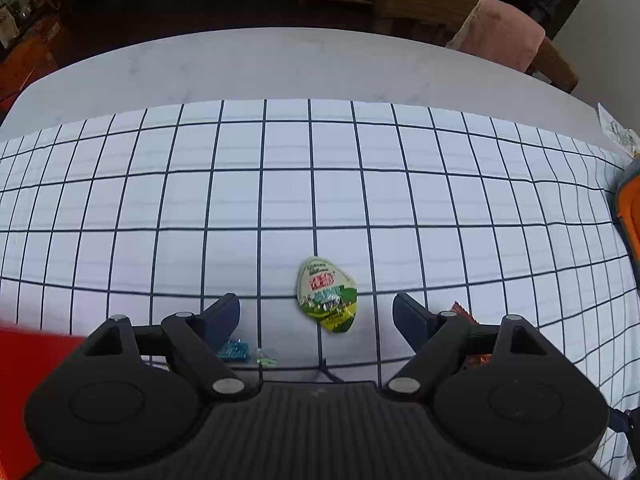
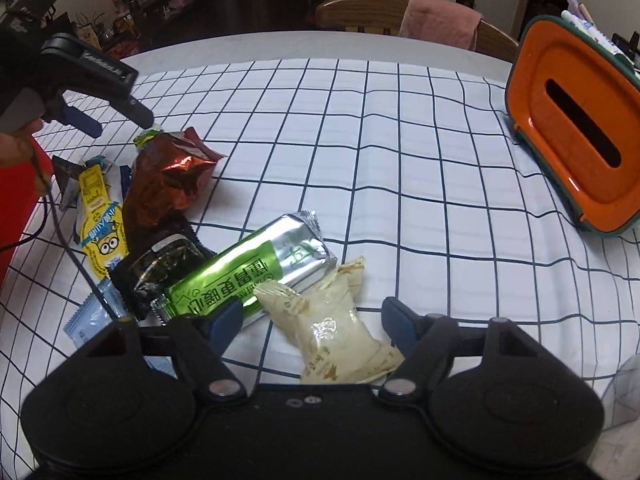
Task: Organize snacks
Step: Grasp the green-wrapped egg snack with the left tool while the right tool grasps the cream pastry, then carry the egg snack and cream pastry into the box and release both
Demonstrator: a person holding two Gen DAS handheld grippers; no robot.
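The orange basket [image 1: 630,216] is cut off by the left wrist view's right edge. A red-orange wrapper [image 1: 466,314] hides mostly behind the left gripper's finger, and a blue packet [image 2: 94,320] (print too small to read) slips under the right gripper's body.

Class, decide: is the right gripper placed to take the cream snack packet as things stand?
Probably yes. The cream packet lies between the open fingers of the right gripper, nothing on top; the green bar touches its far-left corner.
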